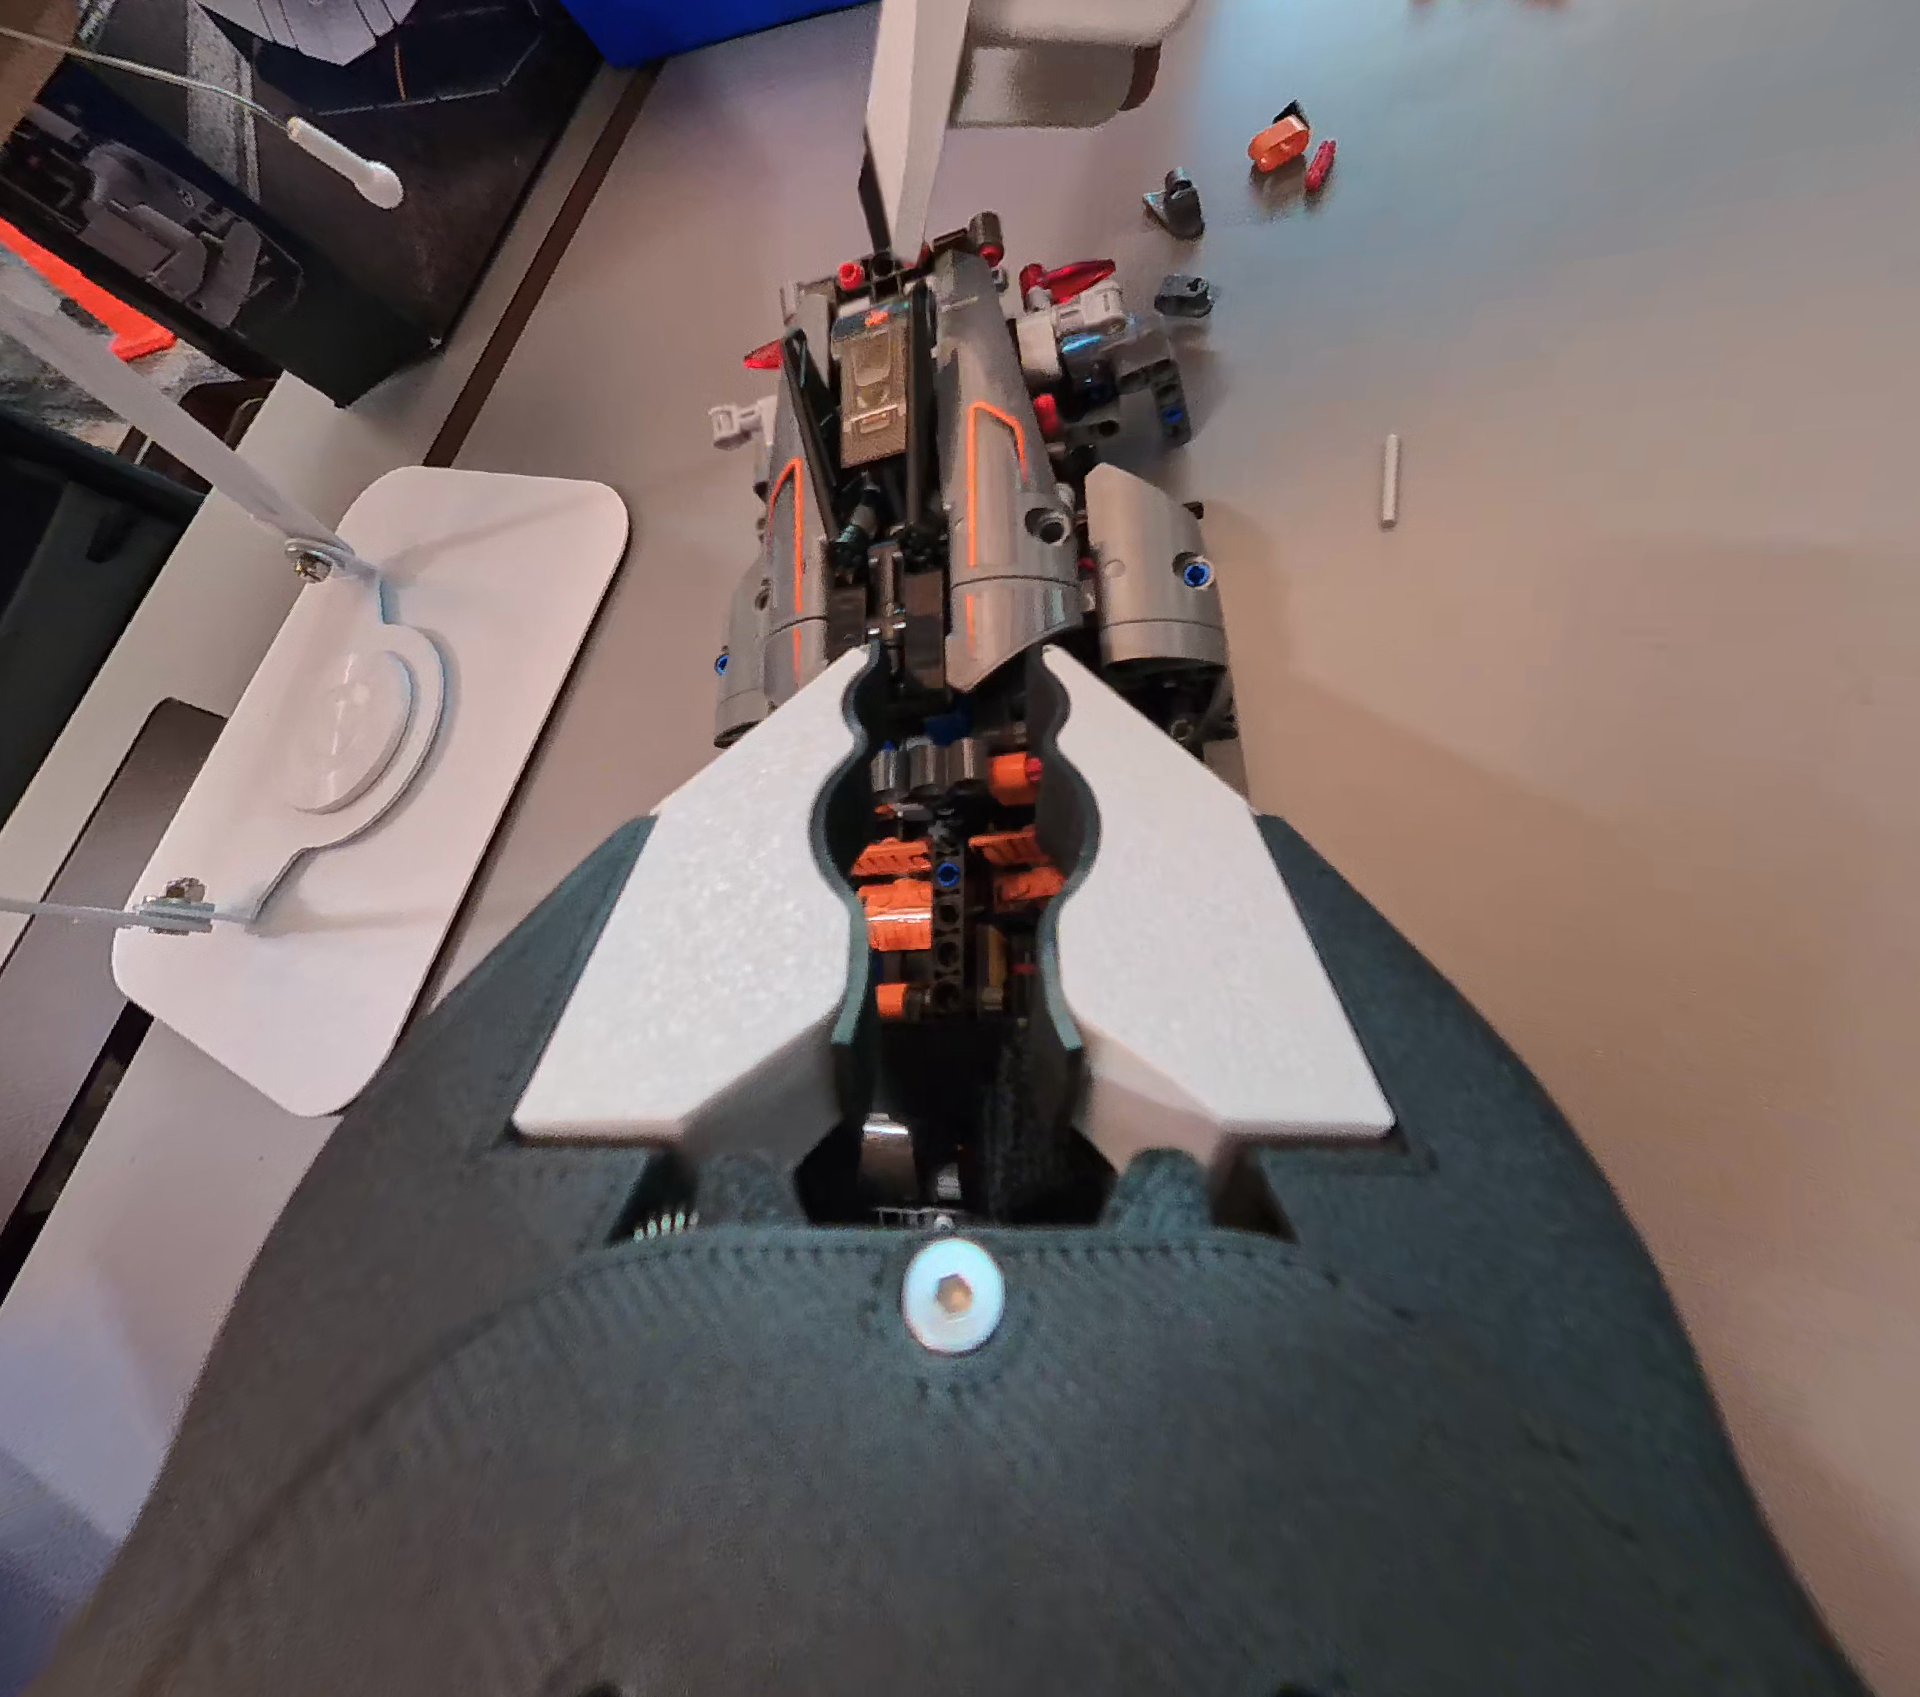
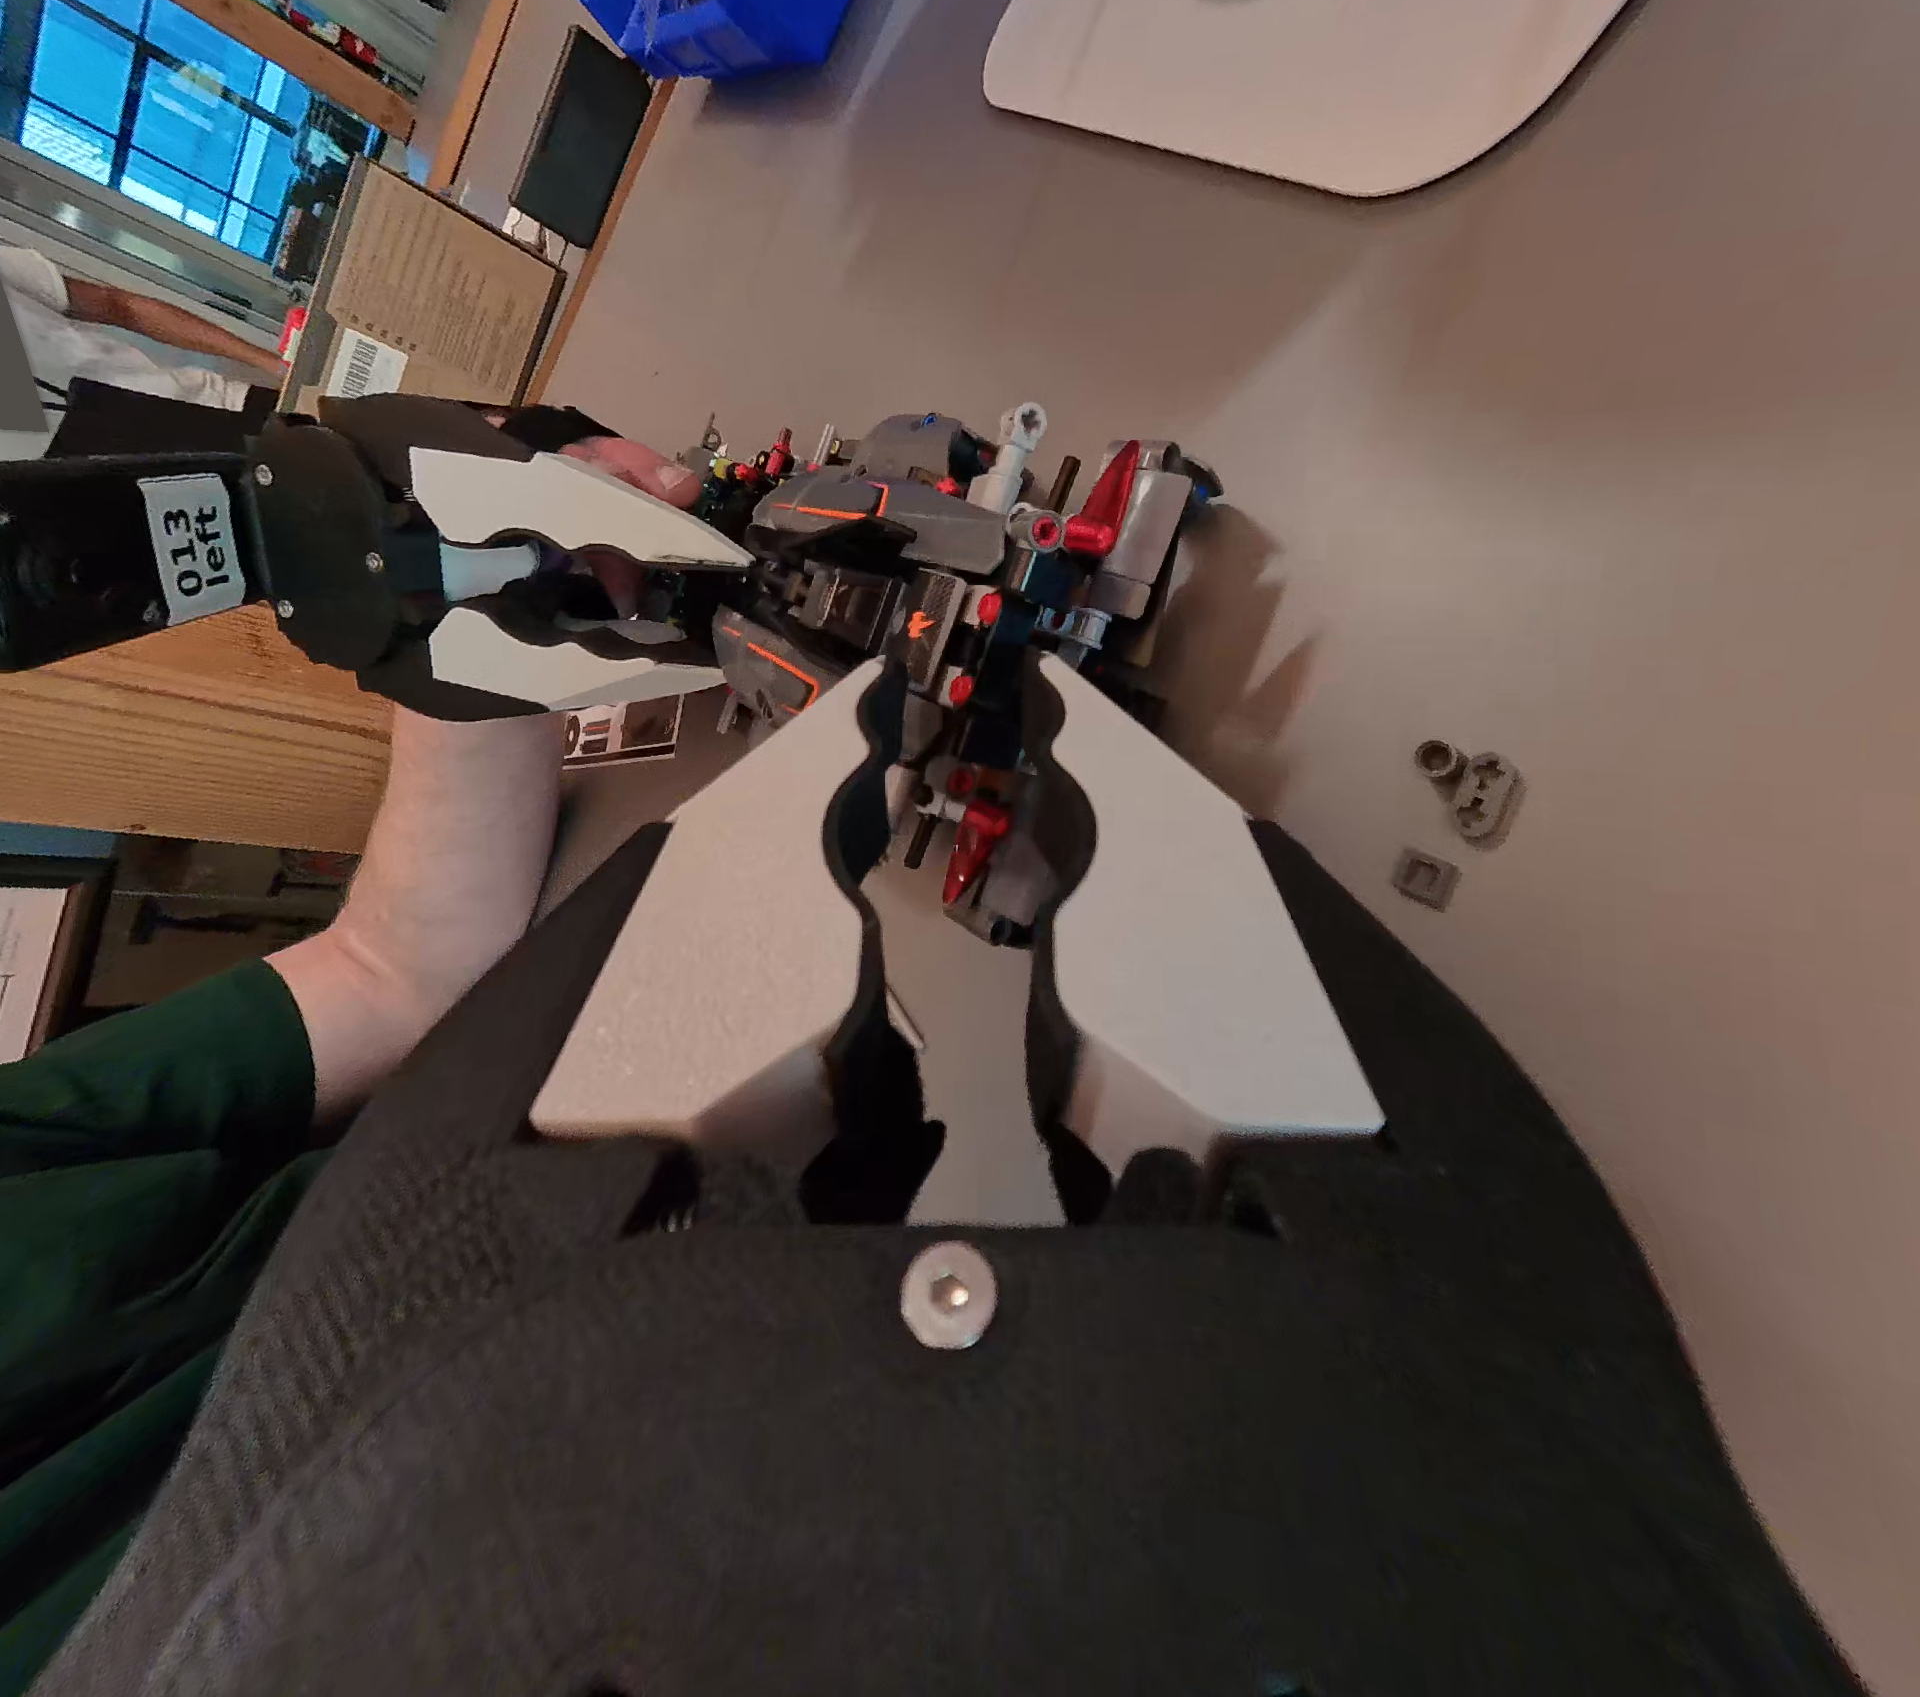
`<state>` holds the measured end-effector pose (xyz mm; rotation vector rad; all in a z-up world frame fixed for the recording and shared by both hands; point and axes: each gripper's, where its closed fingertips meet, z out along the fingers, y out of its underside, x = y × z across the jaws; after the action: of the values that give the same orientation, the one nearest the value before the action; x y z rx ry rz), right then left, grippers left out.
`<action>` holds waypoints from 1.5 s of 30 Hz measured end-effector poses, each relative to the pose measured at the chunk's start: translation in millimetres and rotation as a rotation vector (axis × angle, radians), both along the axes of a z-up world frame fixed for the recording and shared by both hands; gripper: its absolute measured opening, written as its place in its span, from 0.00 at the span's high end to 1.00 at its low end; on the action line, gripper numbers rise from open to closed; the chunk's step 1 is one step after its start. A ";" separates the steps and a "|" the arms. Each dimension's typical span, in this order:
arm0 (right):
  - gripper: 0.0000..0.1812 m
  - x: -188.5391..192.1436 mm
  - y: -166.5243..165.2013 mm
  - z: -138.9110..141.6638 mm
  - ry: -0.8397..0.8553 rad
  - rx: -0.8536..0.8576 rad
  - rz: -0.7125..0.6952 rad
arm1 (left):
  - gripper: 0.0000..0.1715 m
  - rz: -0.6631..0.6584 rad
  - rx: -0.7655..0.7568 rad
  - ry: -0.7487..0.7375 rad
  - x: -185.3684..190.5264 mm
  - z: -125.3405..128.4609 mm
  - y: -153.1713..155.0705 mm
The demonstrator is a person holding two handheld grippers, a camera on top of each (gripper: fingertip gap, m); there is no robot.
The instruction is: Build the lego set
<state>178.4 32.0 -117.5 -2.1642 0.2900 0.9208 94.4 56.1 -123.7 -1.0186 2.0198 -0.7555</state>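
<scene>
On the beige table (image 1: 1558, 712), both white-fingered tools, left tool (image 1: 954, 681) and right tool (image 2: 961, 691), clamp opposite ends of a grey, black and orange Lego vehicle model (image 1: 935, 452).

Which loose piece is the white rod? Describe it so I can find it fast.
Start at the grey and orange lego model in the middle of the tan table. Look to its right in the left wrist view: the thin white plastic rod lies alone on bare table. Unlike the orange, red and grey loose pieces farther back, it is plain white and stick-shaped.
</scene>
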 end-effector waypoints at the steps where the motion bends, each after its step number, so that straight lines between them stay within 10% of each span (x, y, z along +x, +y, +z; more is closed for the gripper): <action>1: 0.90 -0.1 0.6 -1.4 0.000 -0.003 0.001 | 0.86 0.000 0.003 -0.001 0.0 0.0 -0.1; 45: 0.94 1.3 0.9 -14.0 0.024 -0.035 0.046 | 0.86 0.005 -0.043 0.021 0.9 -0.5 0.2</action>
<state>179.7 32.9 -131.5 -2.2014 0.2703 0.9747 95.3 56.3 -124.3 -1.0595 2.0257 -0.7922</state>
